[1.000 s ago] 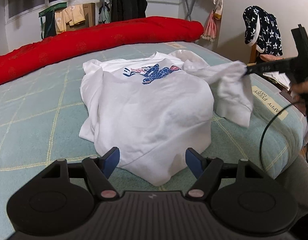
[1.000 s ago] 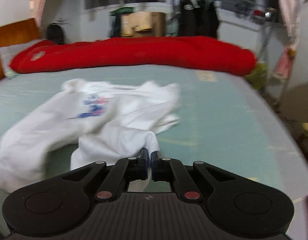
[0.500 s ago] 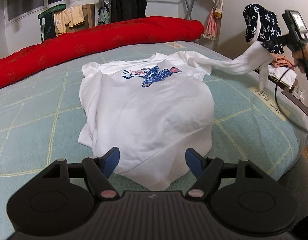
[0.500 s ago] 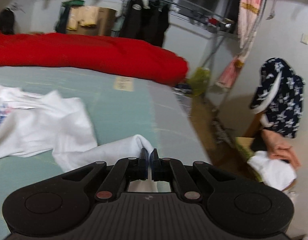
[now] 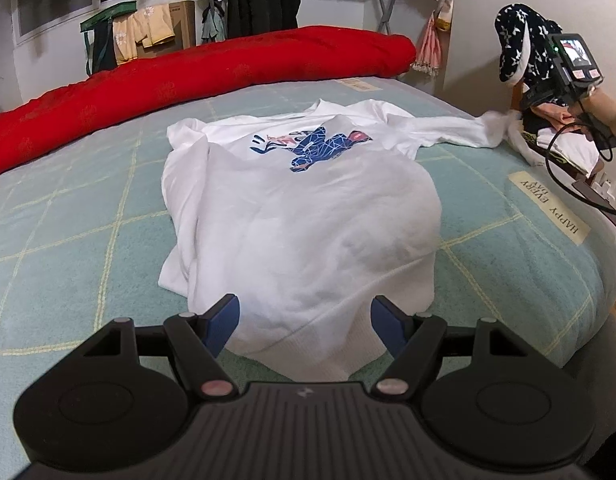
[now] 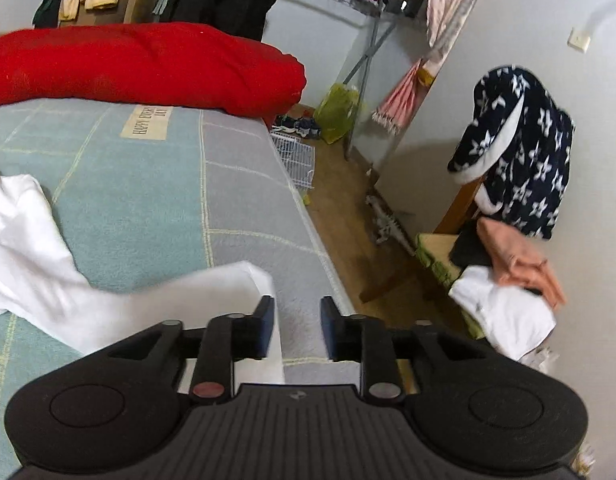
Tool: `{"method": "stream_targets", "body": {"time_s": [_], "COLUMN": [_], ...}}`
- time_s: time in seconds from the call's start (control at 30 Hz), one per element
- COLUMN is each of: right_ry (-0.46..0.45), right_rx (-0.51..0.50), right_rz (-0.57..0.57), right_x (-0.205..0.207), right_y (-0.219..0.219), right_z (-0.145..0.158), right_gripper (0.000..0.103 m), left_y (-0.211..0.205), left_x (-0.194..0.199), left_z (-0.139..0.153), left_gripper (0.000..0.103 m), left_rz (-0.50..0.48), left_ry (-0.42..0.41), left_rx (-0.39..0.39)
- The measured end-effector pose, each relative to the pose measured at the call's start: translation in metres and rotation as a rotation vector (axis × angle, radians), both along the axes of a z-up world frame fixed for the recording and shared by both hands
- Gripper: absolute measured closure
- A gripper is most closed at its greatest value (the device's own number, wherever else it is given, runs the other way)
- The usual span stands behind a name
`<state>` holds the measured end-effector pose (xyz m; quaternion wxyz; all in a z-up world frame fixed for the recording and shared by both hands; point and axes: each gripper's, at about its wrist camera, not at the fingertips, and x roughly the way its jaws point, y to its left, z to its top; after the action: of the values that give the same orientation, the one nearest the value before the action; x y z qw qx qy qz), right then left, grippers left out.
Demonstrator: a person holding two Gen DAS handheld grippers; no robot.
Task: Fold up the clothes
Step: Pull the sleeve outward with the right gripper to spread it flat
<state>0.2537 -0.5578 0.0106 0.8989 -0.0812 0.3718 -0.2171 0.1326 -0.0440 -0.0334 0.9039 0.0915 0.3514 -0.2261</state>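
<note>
Left wrist view: we are holding the left gripper [image 5: 304, 322] low at the near edge of the bed [image 5: 68, 208], its blue pads spread wide and closing on nothing, the hem of the white sweatshirt [image 5: 300, 224] lying between and just beyond them. The sweatshirt is lying print-up on the bed, one sleeve [image 5: 460, 130] stretching out toward the bed's right edge, where the right gripper [image 5: 548, 92] is hovering.

Right wrist view: we are seeing the right gripper [image 6: 296, 330] with its pads apart, the sleeve [image 6: 212, 296] draping at the left pad and over the bed's edge, unclamped as far as we can judge. We are judging the fabric soft, light and limp, likely to sag and bunch, so the cuff, hem corners and shoulder seams are looking like the best holds.
</note>
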Motion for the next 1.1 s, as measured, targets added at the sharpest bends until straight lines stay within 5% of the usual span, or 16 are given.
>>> {"method": "stream_targets", "body": {"time_s": [0.27,0.43,0.47,0.57,1.1], "right_ry": [0.046,0.162,0.184,0.223,0.298], "right_rx": [0.145,-0.042,-0.080,-0.143,-0.226], "right_rz": [0.206,0.194,0.188,0.175,0.045], "right_x": [-0.026,-0.012,-0.009,-0.009,-0.075], "right_y": [0.025,0.044,0.046,0.046,-0.015], "right_z": [-0.019,-0.055,-0.062,-0.071,-0.038], "right_gripper": [0.046,0.046,0.047,0.092,0.091], "left_y": [-0.015,-0.020,-0.020,-0.018,-0.016], "left_x": [0.000,-0.003,-0.003,-0.004,-0.008], "left_z": [0.001,0.002,0.002,0.004,0.006], "left_gripper": [0.028,0.028,0.028,0.028,0.028], "left_rz": [-0.041,-0.043,-0.045,-0.047,-0.051], "left_ry": [-0.008,-0.013,-0.013,-0.016,-0.025], "left_rx": [-0.006,0.002,-0.002,-0.001,-0.012]}}
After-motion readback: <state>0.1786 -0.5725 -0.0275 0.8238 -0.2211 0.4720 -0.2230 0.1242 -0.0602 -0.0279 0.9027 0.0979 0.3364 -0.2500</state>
